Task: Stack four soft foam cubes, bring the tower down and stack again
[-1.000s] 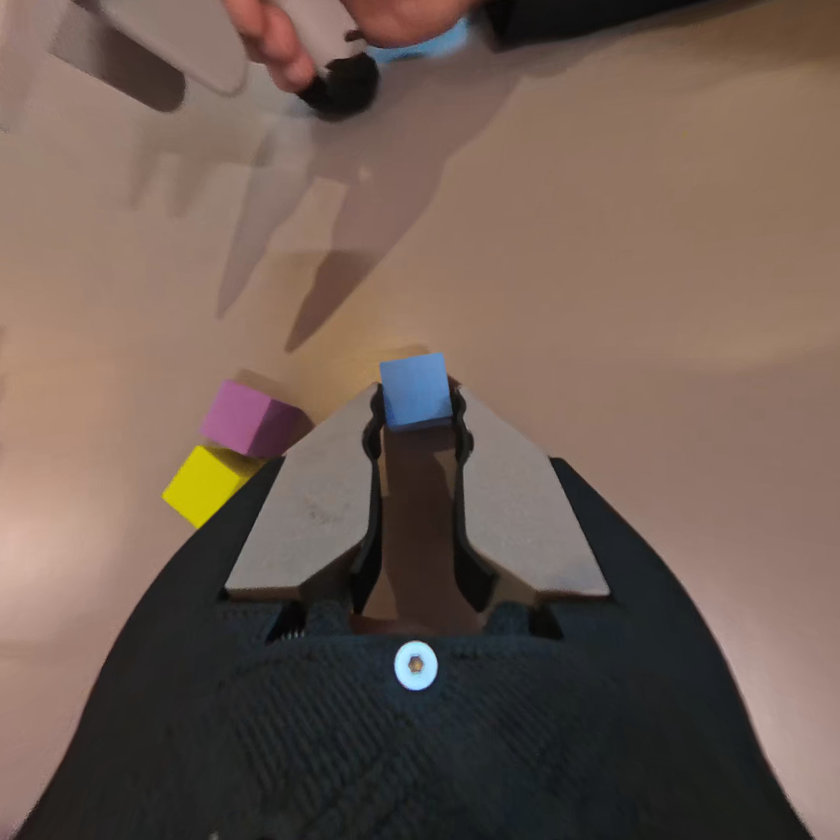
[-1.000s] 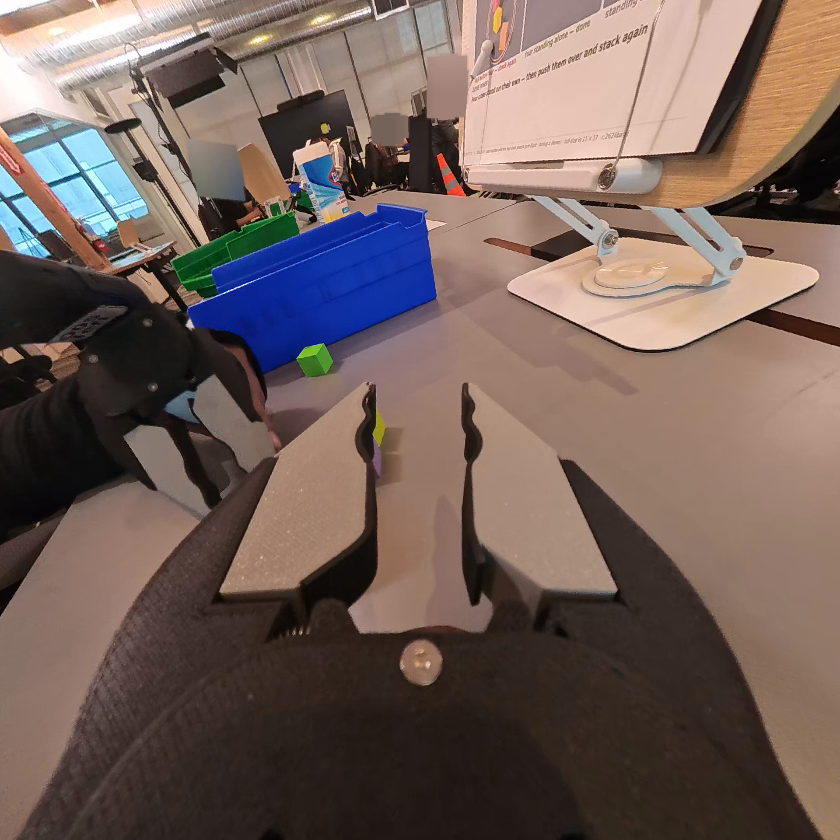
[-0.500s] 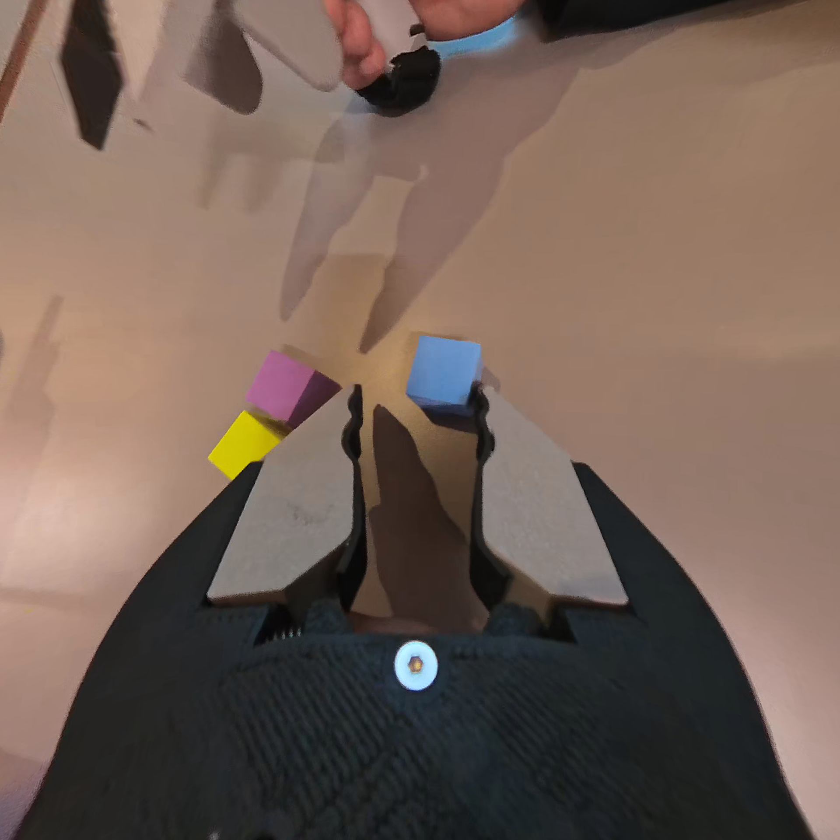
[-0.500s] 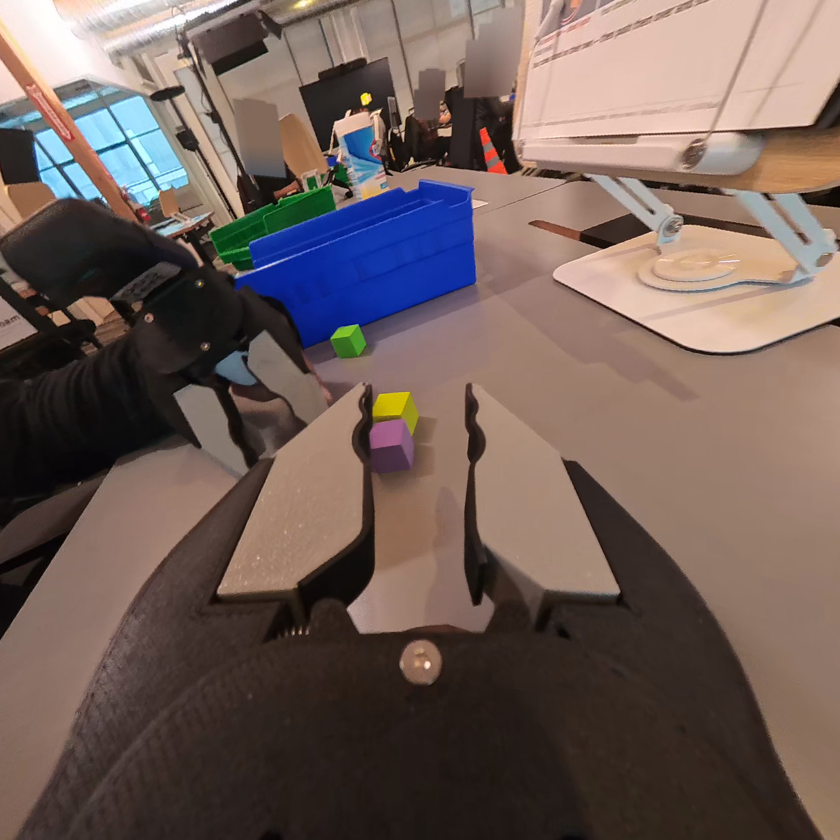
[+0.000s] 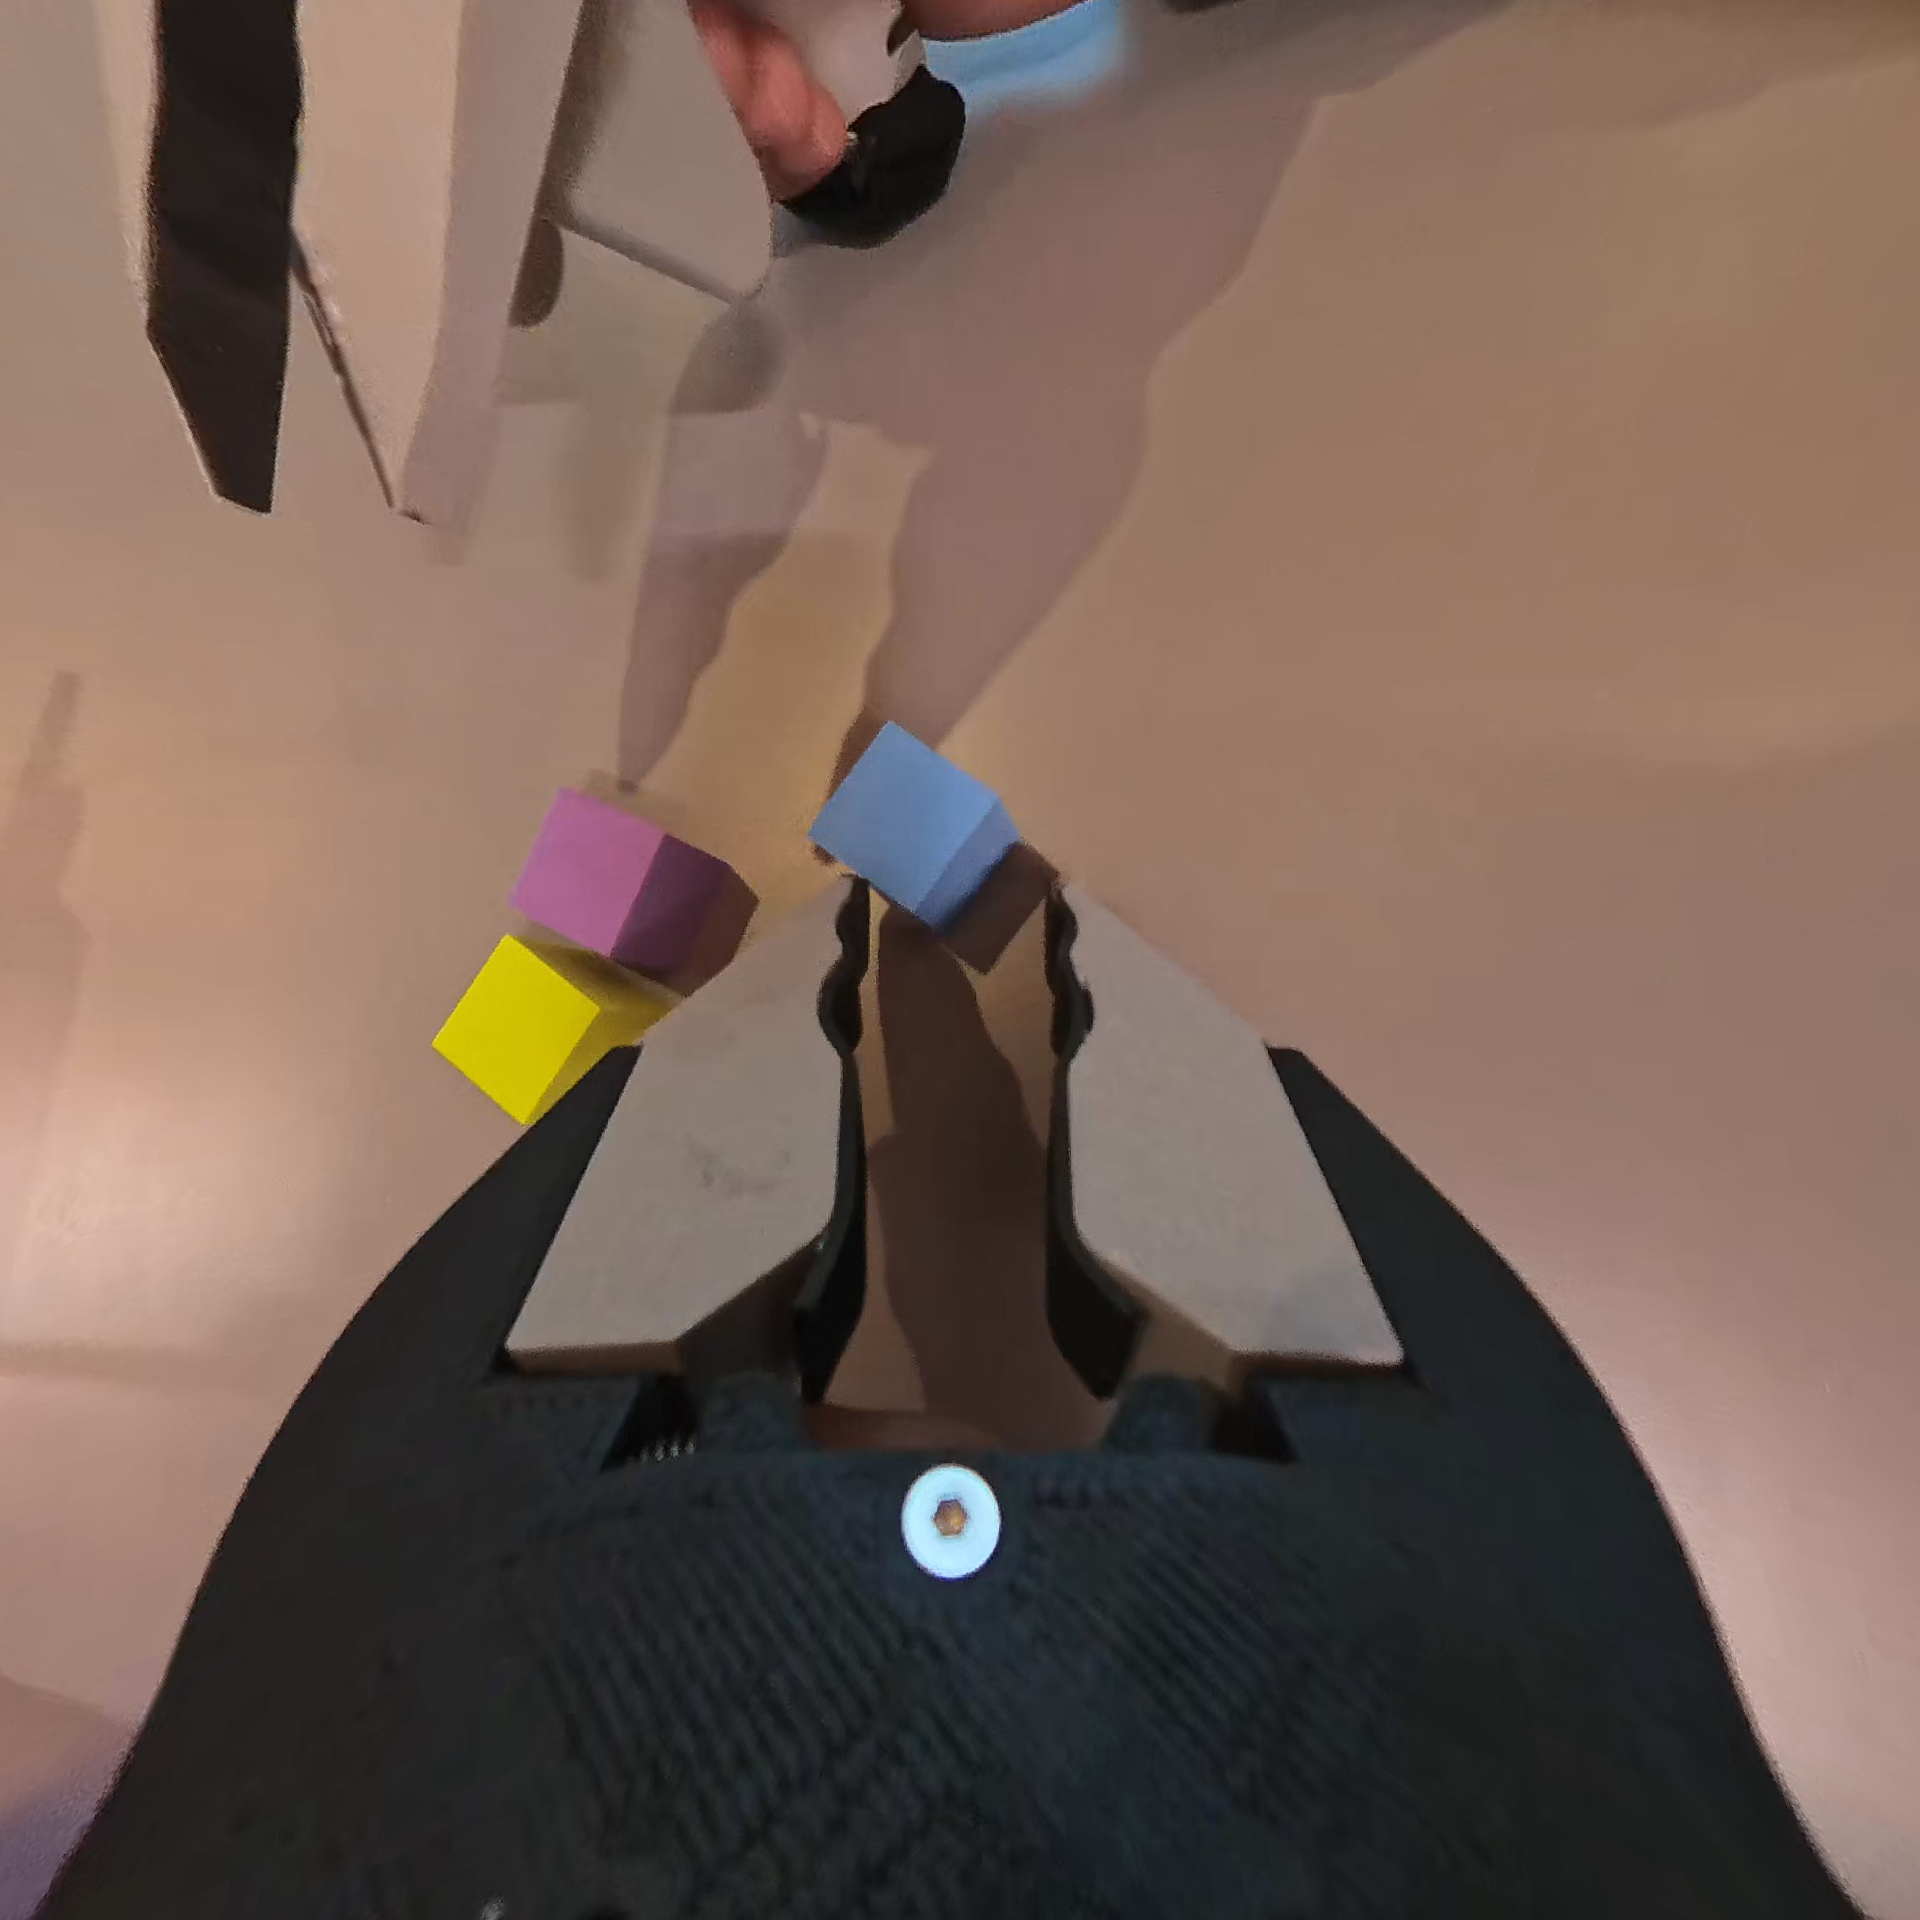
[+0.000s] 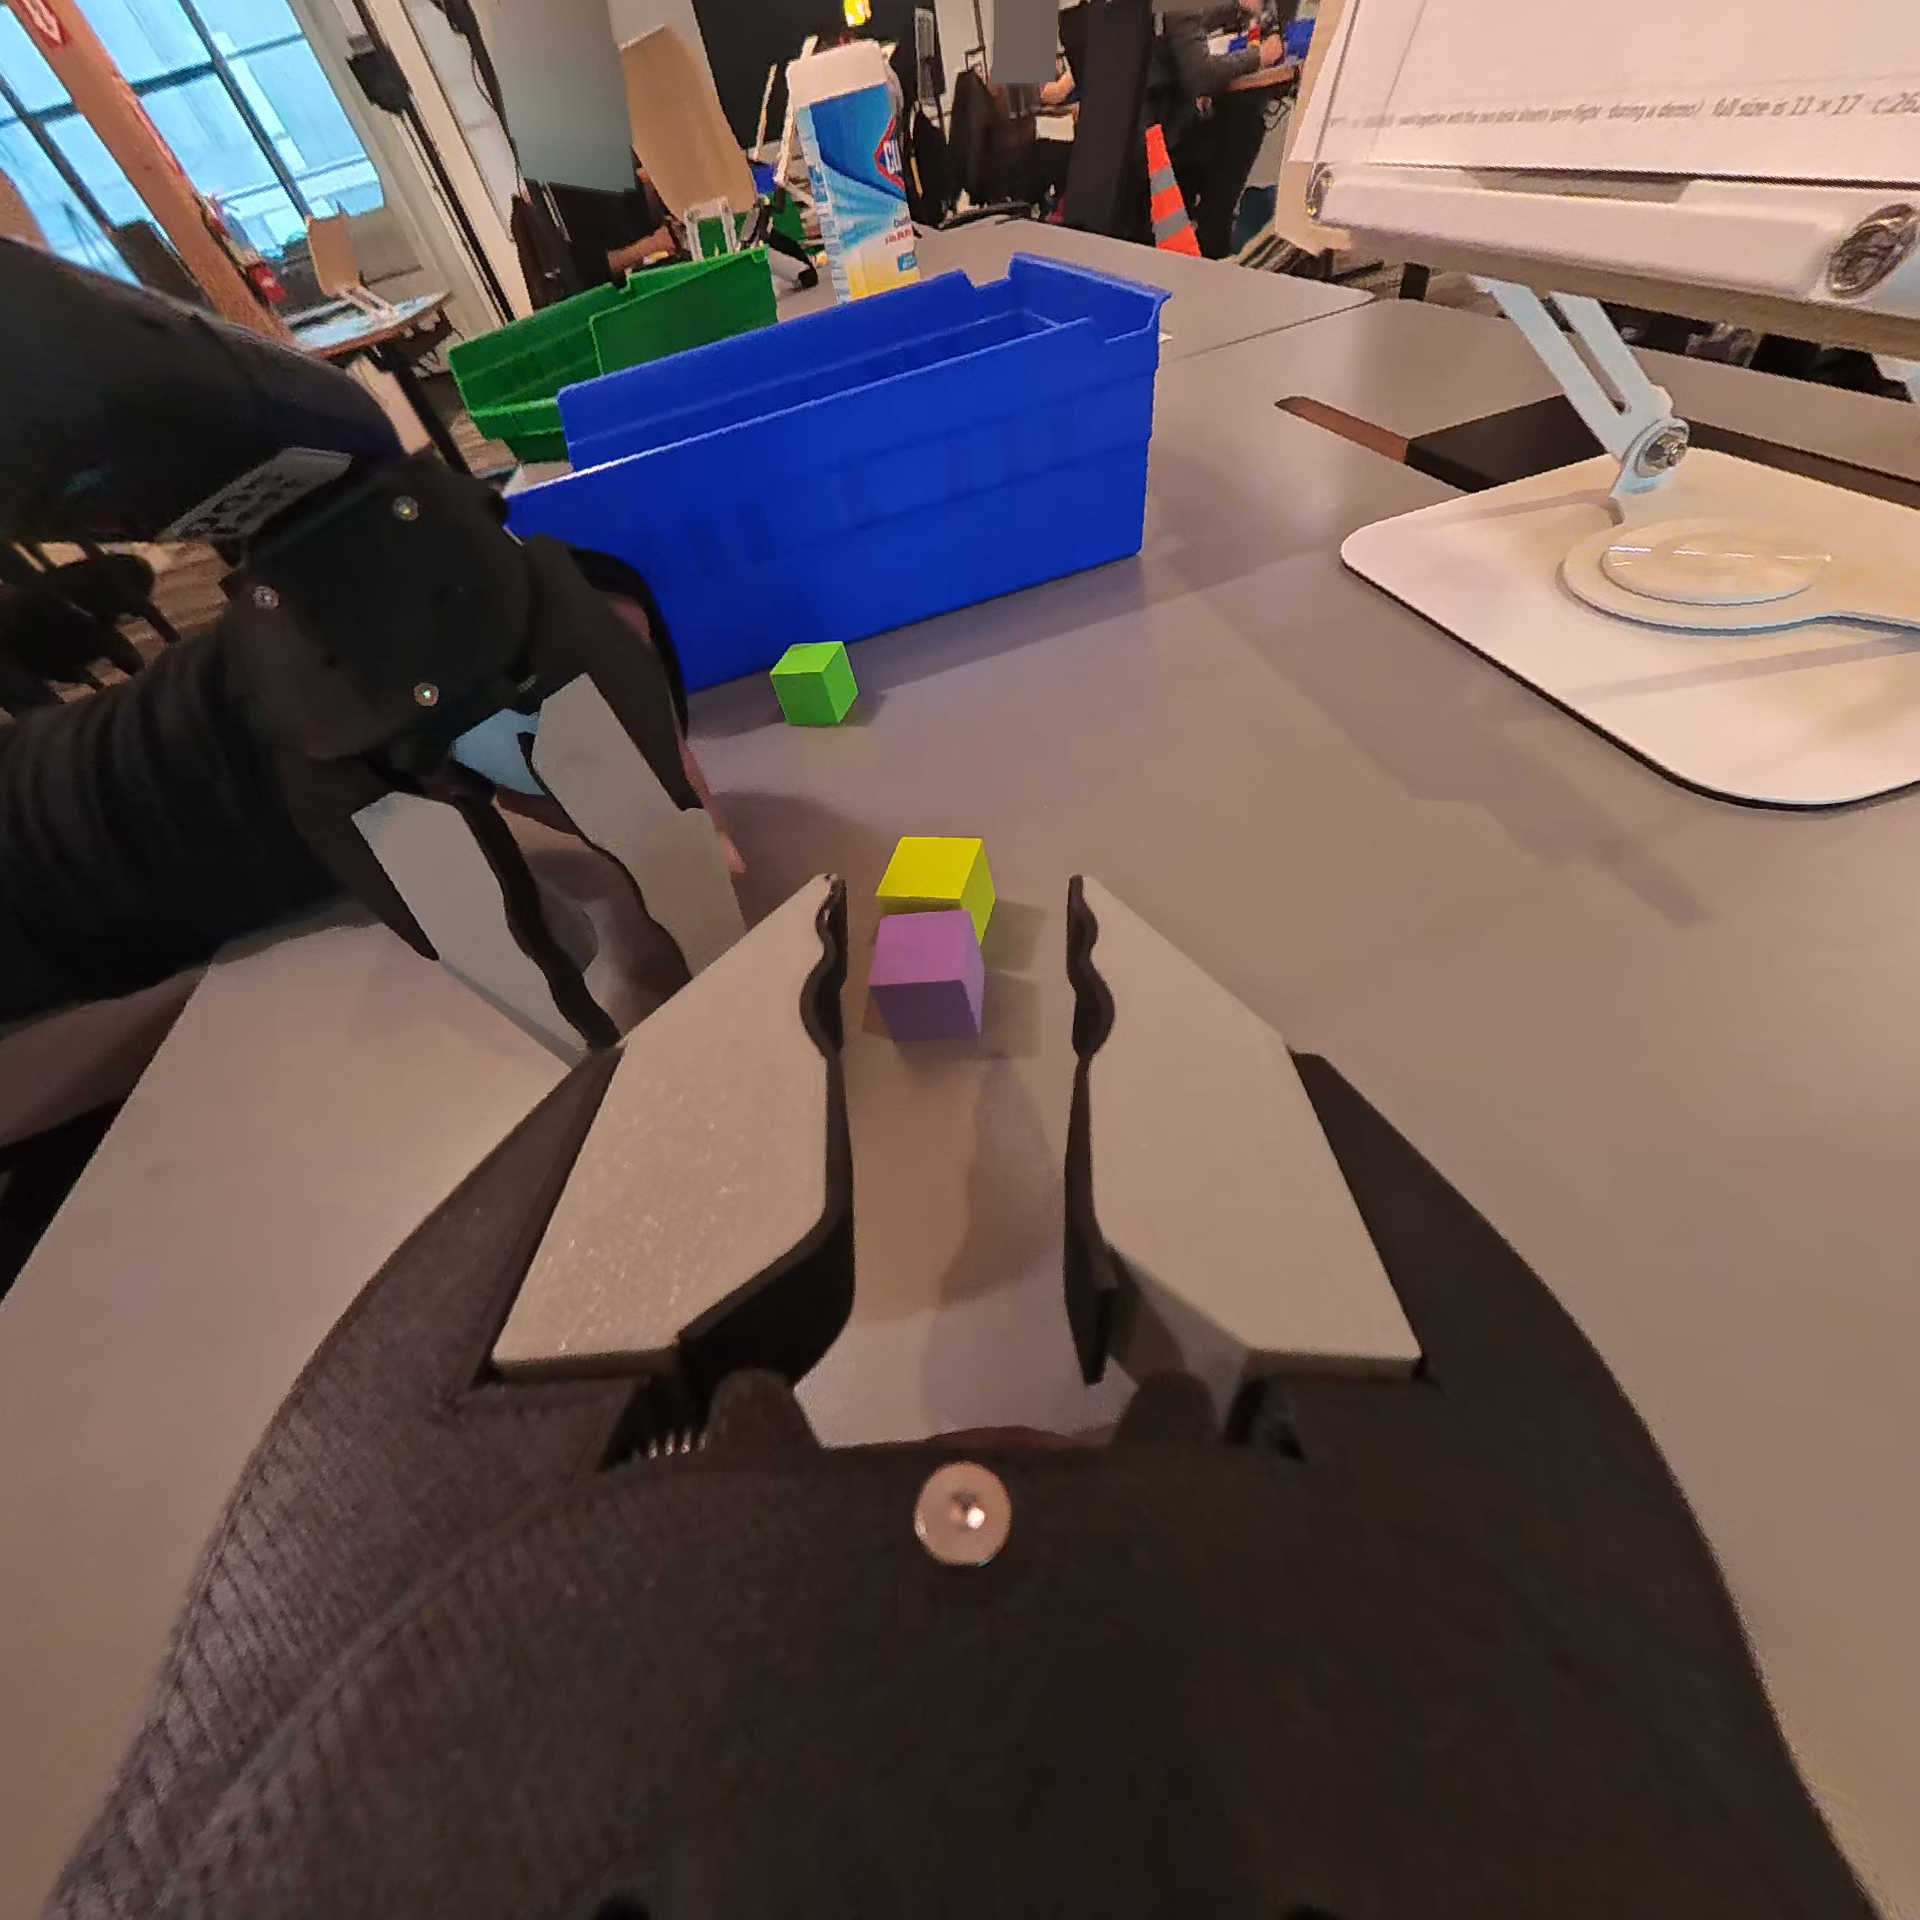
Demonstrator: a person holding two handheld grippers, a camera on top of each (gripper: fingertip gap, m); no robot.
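Observation:
In the left wrist view my left gripper (image 5: 951, 904) is open and empty. A blue cube (image 5: 914, 821) lies free just past its fingertips, turned cornerwise. A purple cube (image 5: 623, 878) and a yellow cube (image 5: 525, 1023) sit touching each other to its left. In the right wrist view my right gripper (image 6: 953, 904) is open and empty. The purple cube (image 6: 928, 977) and the yellow cube (image 6: 935, 878) behind it show in the gap between its fingers, farther off on the table. A green cube (image 6: 815, 683) stands alone near a blue bin. The blue cube is hidden in this view.
The blue bin (image 6: 862, 488) stands at the back, with a green bin (image 6: 613, 343) and a wipes canister (image 6: 857, 187) behind it. A white stand (image 6: 1662, 582) holding a board is at the right. The left gripper and a dark sleeve (image 6: 156, 790) fill the left side.
My left gripper opened and let go of the blue cube, which now rests turned on the table. My right gripper moved in toward the purple and yellow cubes.

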